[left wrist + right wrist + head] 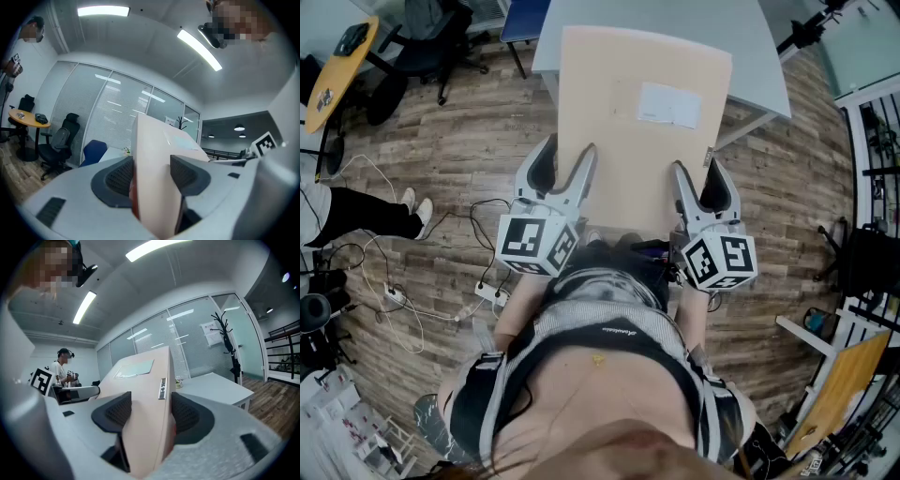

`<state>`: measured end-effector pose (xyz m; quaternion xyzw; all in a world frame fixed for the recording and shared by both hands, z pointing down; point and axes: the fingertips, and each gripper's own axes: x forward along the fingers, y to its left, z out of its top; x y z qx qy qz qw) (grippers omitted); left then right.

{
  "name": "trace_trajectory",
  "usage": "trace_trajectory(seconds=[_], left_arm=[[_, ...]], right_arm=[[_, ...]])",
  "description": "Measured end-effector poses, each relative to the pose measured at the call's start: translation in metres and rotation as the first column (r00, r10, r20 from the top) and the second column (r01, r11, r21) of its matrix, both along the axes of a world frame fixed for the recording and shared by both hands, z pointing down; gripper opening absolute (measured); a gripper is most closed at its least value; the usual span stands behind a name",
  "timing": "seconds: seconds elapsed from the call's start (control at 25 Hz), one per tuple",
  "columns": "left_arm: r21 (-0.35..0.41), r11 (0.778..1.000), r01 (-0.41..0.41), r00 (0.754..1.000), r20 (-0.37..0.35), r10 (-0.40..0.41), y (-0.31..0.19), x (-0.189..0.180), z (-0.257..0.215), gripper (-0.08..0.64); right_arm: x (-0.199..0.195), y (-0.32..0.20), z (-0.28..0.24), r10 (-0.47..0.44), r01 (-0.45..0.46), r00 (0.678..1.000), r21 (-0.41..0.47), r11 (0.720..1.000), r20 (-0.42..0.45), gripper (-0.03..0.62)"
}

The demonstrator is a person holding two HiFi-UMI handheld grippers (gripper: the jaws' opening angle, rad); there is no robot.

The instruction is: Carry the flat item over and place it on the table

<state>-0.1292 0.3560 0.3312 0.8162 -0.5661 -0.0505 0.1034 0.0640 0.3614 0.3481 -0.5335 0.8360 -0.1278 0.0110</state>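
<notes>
Left tool (567, 157), right tool (696, 173) — each clamps a flat box (637, 169) edge

Wood-plank floor (459, 159), grey table (750, 47), glass partition walls (93, 112), ceiling strip lights (103, 10).

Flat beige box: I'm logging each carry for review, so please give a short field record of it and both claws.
item: flat beige box, white label on top
left claw: shut on the box's left edge
right claw: shut on the box's right edge
table: grey table, ahead; the box's far end overlaps it in the head view
status: gripped by both claws, not released
</notes>
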Motion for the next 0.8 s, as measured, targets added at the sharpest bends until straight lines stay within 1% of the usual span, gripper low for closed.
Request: trace_trajectory(seconds=[0.24,0.8], left_arm=[[0.011,1.000,-0.005,1.000,-0.002,0.005,0.0057,-0.0006,-0.0030,0.244],[0.010,1.000,-0.019,1.000,0.000,0.019,0.0043,-0.0092,-0.0043,0.242]], right_arm=[[-0.0007,0.0060,-0.0027,0.001,-0.001,1.000,0.015,1.000,0.017,0.273],[-0.0093,0.0056,-0.0028,0.020,-0.020,0.999,-0.001,1.000,0.030,0.273]])
